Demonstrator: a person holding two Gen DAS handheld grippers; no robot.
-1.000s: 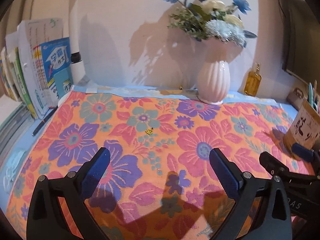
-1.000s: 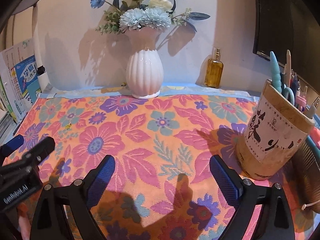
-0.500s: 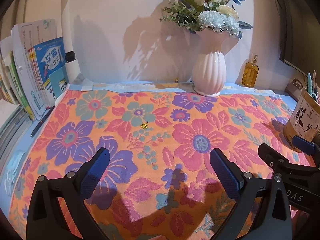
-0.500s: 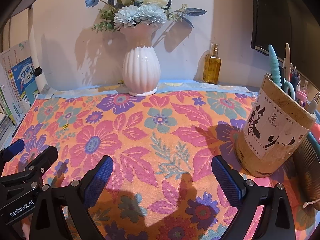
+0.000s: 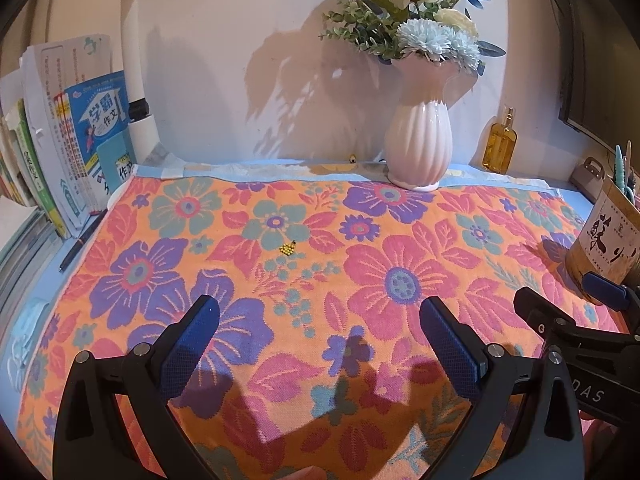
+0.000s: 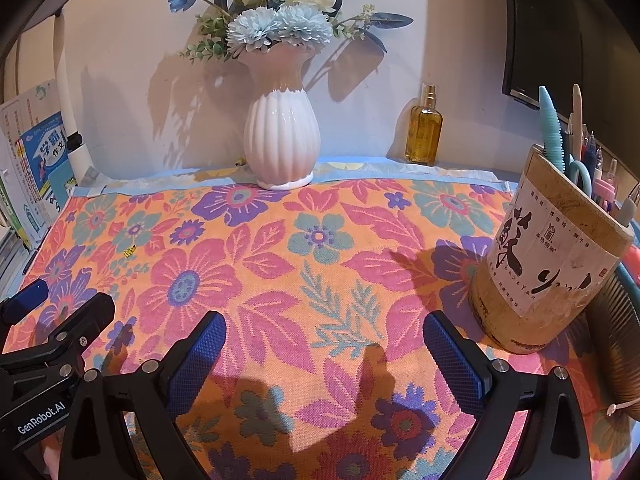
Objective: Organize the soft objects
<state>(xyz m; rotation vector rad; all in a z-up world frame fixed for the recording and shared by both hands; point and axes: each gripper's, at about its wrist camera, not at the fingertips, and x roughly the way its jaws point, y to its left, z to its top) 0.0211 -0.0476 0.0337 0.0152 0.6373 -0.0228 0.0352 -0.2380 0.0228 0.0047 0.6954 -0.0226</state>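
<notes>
crowding floral towel [image 5: 320,320]: vase [image 5: 418,148], pen holder [image 6: 548,264], tiny yellow charm, maybe beads [image 5: 288,248].

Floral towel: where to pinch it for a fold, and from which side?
Take the floral towel at its near edge, one corner per gripper, coming in low from the near side. It lies spread flat, so only edges give a lip. The vase sits at the far edge; both the left gripper and right gripper are open.

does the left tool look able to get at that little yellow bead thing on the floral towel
Probably yes. The left tool is open above the floral towel, and the yellow bead cluster lies straight ahead with only bare cloth between. It is tiny, so pinching it may be fiddly.
</notes>
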